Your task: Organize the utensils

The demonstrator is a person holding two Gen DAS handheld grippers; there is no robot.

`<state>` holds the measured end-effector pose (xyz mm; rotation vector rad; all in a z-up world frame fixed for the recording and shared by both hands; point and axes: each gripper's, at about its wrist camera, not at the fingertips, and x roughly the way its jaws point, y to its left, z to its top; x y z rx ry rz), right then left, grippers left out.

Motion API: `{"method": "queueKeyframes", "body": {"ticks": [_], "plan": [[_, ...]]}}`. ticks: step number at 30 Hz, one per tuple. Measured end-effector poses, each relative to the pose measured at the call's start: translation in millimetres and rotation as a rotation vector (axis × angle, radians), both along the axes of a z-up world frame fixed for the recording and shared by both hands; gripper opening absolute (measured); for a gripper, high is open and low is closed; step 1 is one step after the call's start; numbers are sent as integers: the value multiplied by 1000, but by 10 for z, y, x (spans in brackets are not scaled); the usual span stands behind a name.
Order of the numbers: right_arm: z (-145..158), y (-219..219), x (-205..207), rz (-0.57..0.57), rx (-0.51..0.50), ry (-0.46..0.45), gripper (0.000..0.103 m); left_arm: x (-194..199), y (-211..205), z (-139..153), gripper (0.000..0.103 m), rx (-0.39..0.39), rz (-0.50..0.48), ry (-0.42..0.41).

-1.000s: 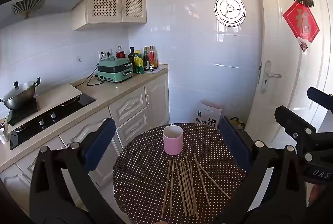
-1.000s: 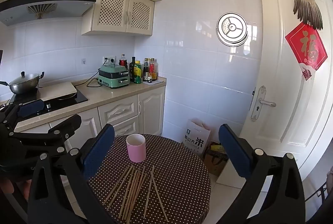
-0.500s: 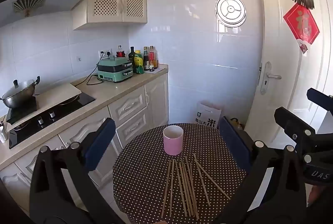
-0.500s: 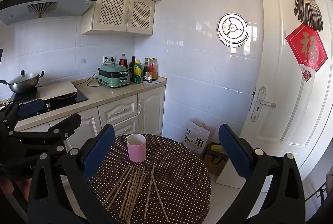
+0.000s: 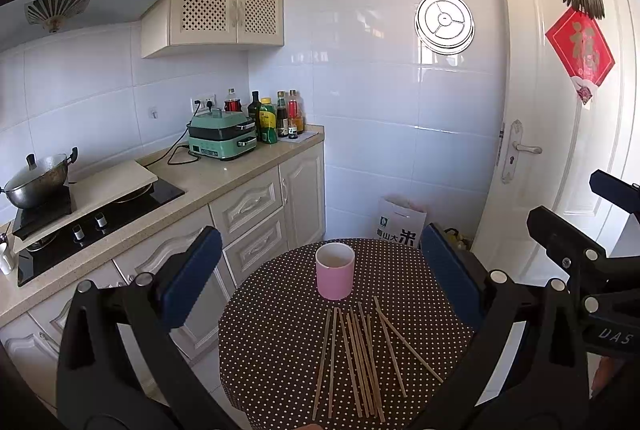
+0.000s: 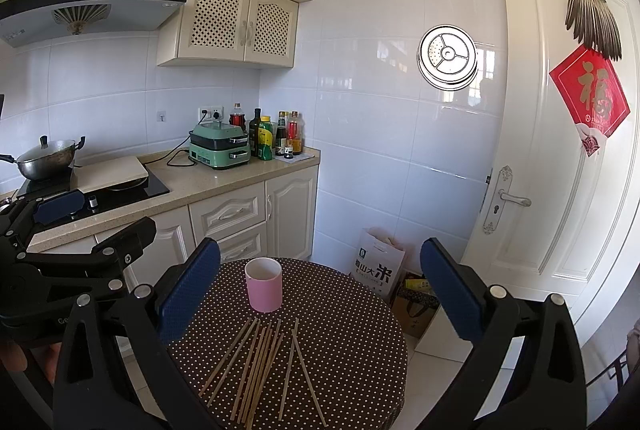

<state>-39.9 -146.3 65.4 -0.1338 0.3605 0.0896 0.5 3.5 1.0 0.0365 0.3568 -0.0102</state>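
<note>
Several wooden chopsticks (image 5: 360, 358) lie loose on a round table with a dark dotted cloth (image 5: 276, 330). A pink cup (image 5: 335, 276) stands upright just behind them. They also show in the right wrist view: chopsticks (image 6: 260, 362), cup (image 6: 263, 284), table (image 6: 352, 326). My left gripper (image 5: 320, 278) is open and empty, held high above the table. My right gripper (image 6: 320, 282) is open and empty too, also well above it. Each gripper shows at the edge of the other's view.
A kitchen counter (image 5: 224, 174) with a hob, a pot (image 5: 38, 180), a green cooker (image 5: 222, 136) and bottles runs along the left. A white door (image 5: 560, 150) is at the right. A paper bag (image 5: 400, 224) stands on the floor behind the table.
Both views have shifted very slightly; the table, cup and chopsticks lie as before. Both grippers stay open.
</note>
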Motion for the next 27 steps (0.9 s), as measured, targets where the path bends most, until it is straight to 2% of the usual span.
{"method": "queueKeyframes", "body": {"ticks": [27], "plan": [[-19,54,39,-5,-8,9,96,57,64,2,97,-3,-8,10]]}}
